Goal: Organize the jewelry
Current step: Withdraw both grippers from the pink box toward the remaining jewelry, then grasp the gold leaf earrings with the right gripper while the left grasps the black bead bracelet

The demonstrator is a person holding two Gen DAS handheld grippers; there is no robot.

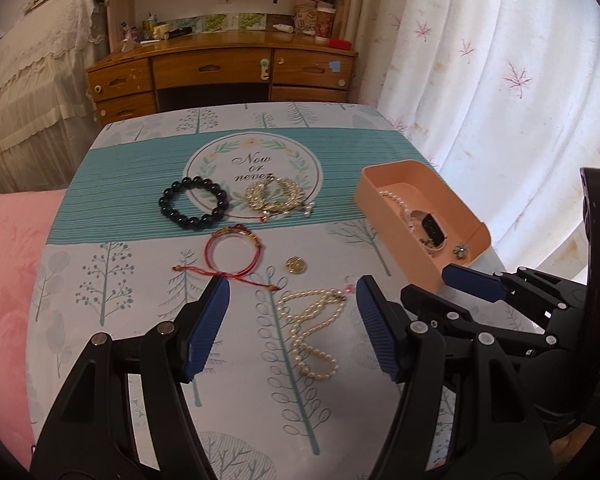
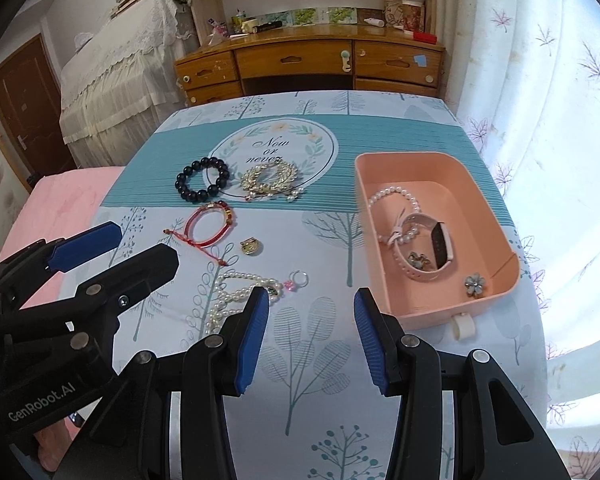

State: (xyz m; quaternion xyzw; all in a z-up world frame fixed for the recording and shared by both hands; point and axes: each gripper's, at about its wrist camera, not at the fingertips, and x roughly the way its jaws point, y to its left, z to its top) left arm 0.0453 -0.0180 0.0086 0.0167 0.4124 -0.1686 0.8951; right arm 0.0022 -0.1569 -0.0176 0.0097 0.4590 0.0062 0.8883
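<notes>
Six loose pieces lie on the surface (image 1: 112, 304) left of the pink tray (image 2: 496, 240), nearest a pearl necklace (image 1: 312, 332) running lengthwise between the left gripper (image 1: 292, 326)'s wide, empty fingers; the right gripper (image 2: 310, 334) is part-open, empty; printed "Now or never" and "GenRobot.AI".

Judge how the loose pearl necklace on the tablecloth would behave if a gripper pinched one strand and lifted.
The pearl necklace lies in slack, overlapping loops, so it would probably hang limp and trail. Its round, glossy beads may slip between flat pads. Crossed strands could snag.
</notes>
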